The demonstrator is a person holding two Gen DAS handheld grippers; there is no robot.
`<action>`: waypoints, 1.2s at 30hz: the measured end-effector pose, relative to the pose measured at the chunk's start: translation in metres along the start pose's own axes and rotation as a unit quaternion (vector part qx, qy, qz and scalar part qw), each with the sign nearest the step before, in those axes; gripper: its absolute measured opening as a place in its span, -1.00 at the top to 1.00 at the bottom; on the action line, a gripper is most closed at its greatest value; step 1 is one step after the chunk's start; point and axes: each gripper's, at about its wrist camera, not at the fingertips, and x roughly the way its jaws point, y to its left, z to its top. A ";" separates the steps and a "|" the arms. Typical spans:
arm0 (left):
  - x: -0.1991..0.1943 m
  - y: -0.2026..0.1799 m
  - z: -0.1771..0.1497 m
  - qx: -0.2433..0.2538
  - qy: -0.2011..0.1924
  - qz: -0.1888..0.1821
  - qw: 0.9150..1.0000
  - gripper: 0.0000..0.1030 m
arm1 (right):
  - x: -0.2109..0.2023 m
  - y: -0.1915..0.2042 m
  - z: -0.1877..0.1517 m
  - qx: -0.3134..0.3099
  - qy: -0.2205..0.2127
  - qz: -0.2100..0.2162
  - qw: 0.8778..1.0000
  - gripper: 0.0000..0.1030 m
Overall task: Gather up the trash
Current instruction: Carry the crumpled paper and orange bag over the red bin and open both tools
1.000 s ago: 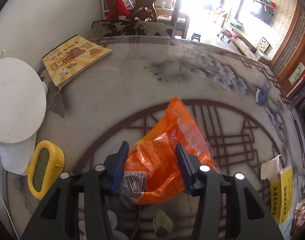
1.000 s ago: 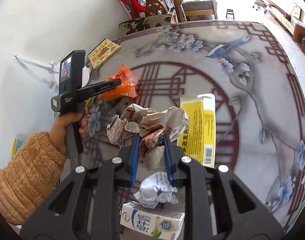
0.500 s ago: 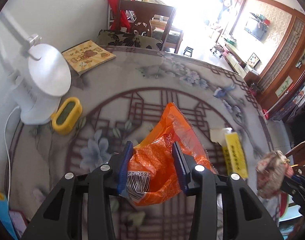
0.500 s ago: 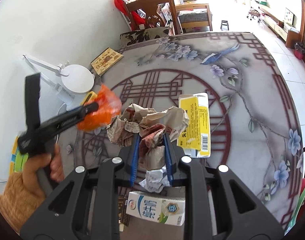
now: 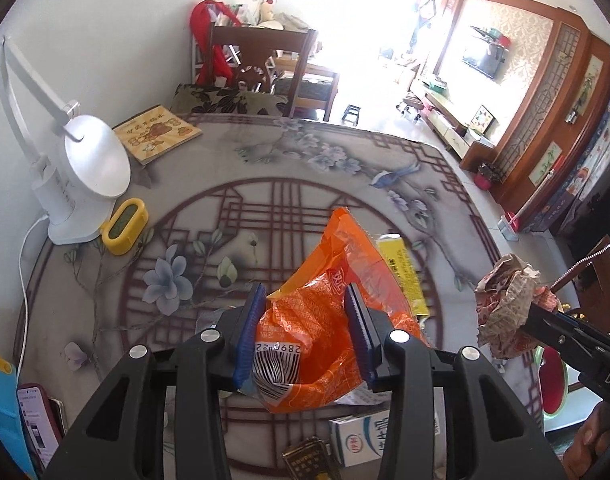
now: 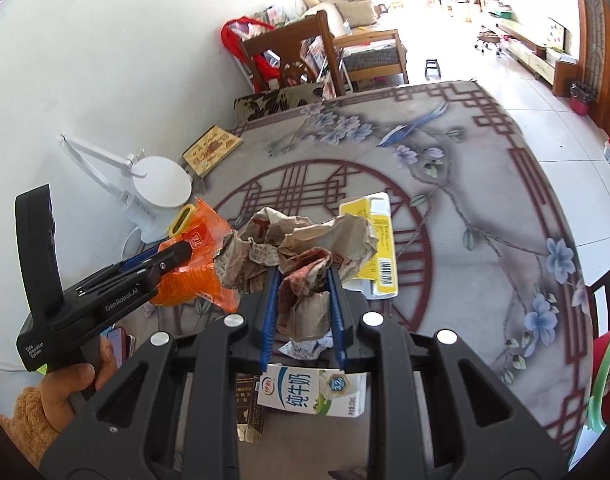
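So both bits of trash were held up off the surface (image 5: pixel 313 168) at this point, which was covered in a grey cloth printed with dark red lattice and pale flowers. The left hand-held gripper (image 5: pixel 305 334) was clamped on a crinkly orange plastic snack bag (image 5: pixel 333 320), the blue pads (image 5: pixel 247 336) pressed into its lower end near the barcode, and the rest of the bag was fanned out above and to the right. In the right wrist view the same bag (image 6: pixel 197 268) was seen lifted, pinched in the left hand-held gripper (image 6: pixel 173 258).

The right hand-held gripper (image 6: pixel 301 304) was closed on a crumpled wad of brown and red printed paper (image 6: pixel 305 260), with most of the wad bunched up beyond the fingertips. From the left wrist view that wad (image 5: pixel 505 308) was seen hanging in the air off to the right, past the edge of the surface.

Left lying on the surface: a flattened yellow and white carton (image 6: pixel 373 240), a white and blue milk carton with green print (image 6: pixel 313 396) near the front edge, a small crumpled white scrap (image 6: pixel 305 348) just behind it, and a dark flattened packet (image 6: pixel 249 408) just beside the milk carton.

Over by the wall, a white round-headed desk lamp (image 5: pixel 89 172) was stood with a small yellow clock (image 5: pixel 125 226) just beside its base, and a yellow-covered book (image 5: pixel 157 134) was lying farther back, near a dark wooden chair (image 5: pixel 265 68).
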 end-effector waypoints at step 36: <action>-0.003 -0.245 -0.036 0.137 0.010 -0.081 0.987 0.24 | -0.150 -0.189 -0.050 0.123 -0.084 -0.063 0.987 0.55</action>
